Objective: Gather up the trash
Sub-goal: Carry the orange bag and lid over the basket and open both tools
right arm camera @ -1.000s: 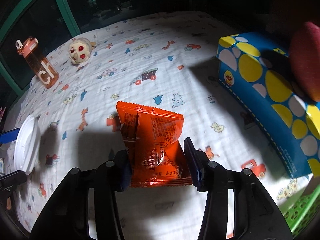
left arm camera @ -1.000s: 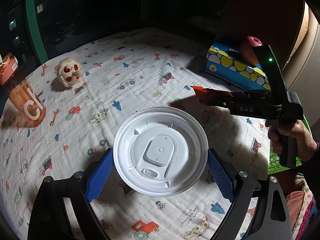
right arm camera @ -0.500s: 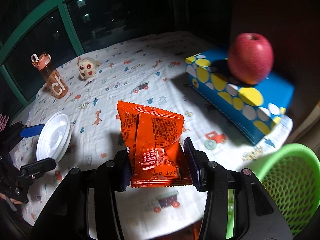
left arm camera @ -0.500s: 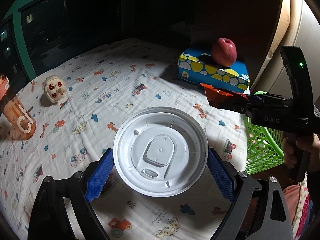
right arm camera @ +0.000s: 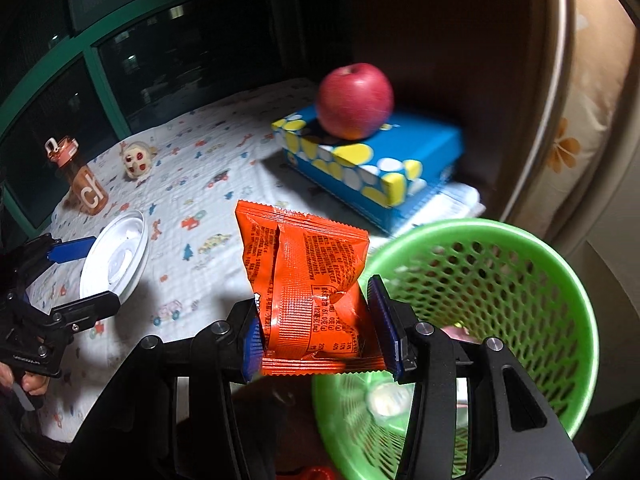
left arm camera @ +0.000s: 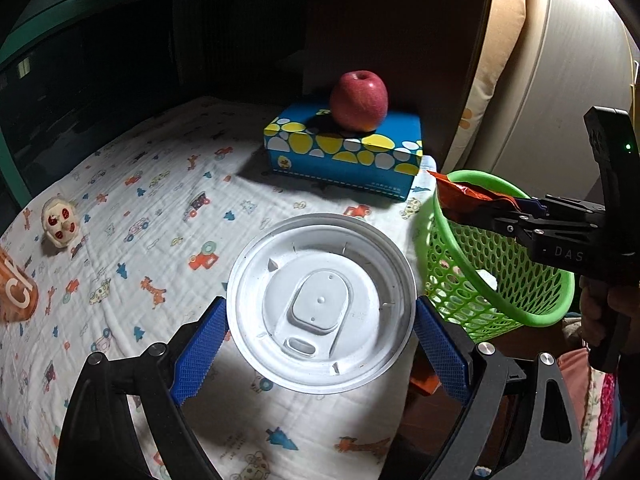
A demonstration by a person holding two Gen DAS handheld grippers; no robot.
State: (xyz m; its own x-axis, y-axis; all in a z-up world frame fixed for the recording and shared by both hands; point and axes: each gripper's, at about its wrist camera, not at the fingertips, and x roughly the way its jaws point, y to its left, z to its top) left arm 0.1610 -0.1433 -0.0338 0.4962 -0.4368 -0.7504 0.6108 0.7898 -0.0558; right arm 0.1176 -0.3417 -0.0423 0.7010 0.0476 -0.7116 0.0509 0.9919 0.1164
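My left gripper (left arm camera: 320,344) is shut on a round white plastic lid (left arm camera: 320,304) and holds it above the table's right edge. The lid also shows in the right wrist view (right arm camera: 114,258). My right gripper (right arm camera: 320,328) is shut on an orange snack wrapper (right arm camera: 304,276) and holds it over the near-left rim of a green mesh basket (right arm camera: 560,280). In the left wrist view the wrapper (left arm camera: 460,196) hangs above the basket (left arm camera: 500,264), which stands beside the table at the right. Some scraps lie in the basket's bottom.
A blue tissue box with yellow dots (left arm camera: 344,152) carries a red apple (left arm camera: 359,100) at the table's far right. A small round toy (left arm camera: 60,222) and an orange bottle (right arm camera: 82,184) stand at the far left. A dark window lies behind.
Both grippers have moved right with their loads. The wrapper has gone from above the cloth to above the basket. The lid now sits near the table's right edge.
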